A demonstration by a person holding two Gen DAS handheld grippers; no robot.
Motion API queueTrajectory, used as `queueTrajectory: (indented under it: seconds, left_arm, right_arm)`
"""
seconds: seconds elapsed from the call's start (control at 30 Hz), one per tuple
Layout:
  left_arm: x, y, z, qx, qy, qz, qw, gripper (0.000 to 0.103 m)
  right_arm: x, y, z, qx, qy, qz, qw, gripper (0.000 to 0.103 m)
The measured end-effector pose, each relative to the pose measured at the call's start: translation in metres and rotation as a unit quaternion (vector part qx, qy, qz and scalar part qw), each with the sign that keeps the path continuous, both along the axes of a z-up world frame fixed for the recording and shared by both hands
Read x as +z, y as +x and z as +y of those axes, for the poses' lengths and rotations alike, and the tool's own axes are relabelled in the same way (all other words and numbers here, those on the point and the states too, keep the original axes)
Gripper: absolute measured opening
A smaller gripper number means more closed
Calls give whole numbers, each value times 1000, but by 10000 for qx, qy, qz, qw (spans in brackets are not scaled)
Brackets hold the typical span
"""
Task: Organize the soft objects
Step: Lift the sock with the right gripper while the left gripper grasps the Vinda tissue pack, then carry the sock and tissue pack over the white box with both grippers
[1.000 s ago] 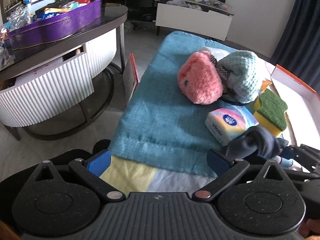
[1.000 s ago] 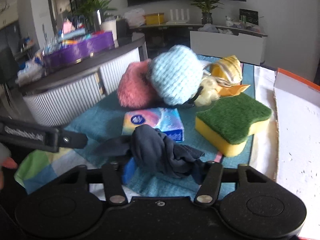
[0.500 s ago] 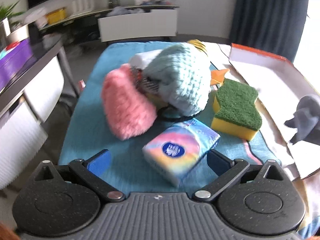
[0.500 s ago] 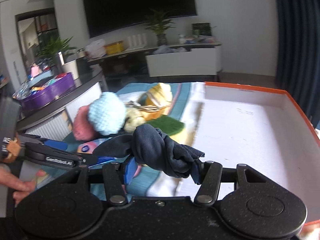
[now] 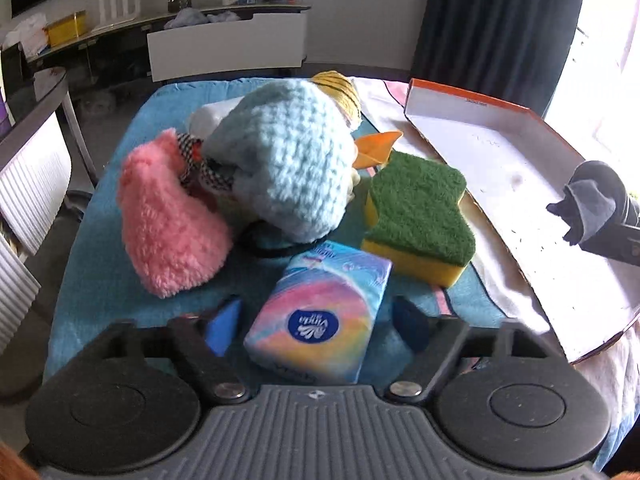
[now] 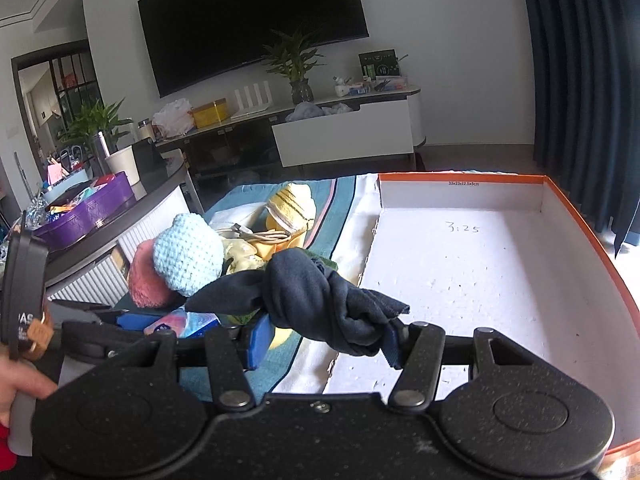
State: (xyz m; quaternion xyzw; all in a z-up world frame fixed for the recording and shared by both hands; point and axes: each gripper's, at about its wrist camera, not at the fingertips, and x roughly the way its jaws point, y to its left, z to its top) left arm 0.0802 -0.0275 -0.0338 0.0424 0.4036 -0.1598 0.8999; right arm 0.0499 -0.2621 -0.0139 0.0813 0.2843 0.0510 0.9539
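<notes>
the left gripper (image 5: 316,324) jaws have just been closing around the tissue pack (image 5: 320,312), its long axis pointing straight ahead between them — pads not visibly pressing yet — while the right gripper (image 6: 326,332) clamps the dark sock (image 6: 316,300) at the box (image 6: 584,236) edge.

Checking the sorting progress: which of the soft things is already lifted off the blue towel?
The dark navy cloth bundle, clamped in the right gripper above the box's edge. The pink plush, crocheted hat, sponge and tissue pack lie on the towel.

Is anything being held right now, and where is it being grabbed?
Yes. The right gripper pinches the knotted dark blue cloth at its bunched middle, over the box. The left gripper's closing fingers flank the tissue pack, not clearly squeezing.
</notes>
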Motion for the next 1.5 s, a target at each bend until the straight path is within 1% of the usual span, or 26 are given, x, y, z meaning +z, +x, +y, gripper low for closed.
queueTrajectory:
  seconds: [0.07,0.13,0.17,0.33,0.4,0.53,0.67,0.73,0.93,1.0,1.23,1.5]
  left_arm:
    - [3,0,-4,-41,128,4,9999,63]
    - [4,-4,-7,-80,128,10,9999,54]
    - [5,-3,-7,-40,130,20,9999,54]
    - [11,-17,-9,95,-55,15,9999,53]
    - [16,-26,-13,122,-74,-14,9999,53]
    - [27,-38,-23,29,-265,5,9996,53]
    - [36,-39,-38,-19,-340,-81,9994,53]
    - [42,-37,-44,-41,-452,-114,9989,53]
    - [56,-31,-73,-106,-504,-307,9982,53]
    - [61,-27,-80,-115,-587,-344,9976,53]
    - [71,-20,-105,-250,-549,-533,9968,53]
    - [78,-3,-129,-293,-598,-585,9961,53]
  right_arm:
    - [0,-2,1,-3,7,-1,10000,66]
    - [3,-3,0,-10,-20,-38,10000,66]
    - [5,-4,-1,-23,-14,-58,10000,66]
    - [11,-5,-7,-106,16,-87,9999,66]
    - [13,-5,-10,-113,11,-72,9999,66]
    - [16,-8,-13,-157,-6,-43,9999,66]
    - [20,-9,-21,-293,18,-43,9996,66]
    - [23,-10,-25,-370,27,-65,9993,66]
    - [34,-12,-44,-626,2,-150,9979,66]
    - [36,-14,-50,-735,-15,-174,9971,66]
    - [44,-14,-74,-1046,-41,-230,9942,66]
    - [48,-5,-93,-1205,-104,-256,9923,66]
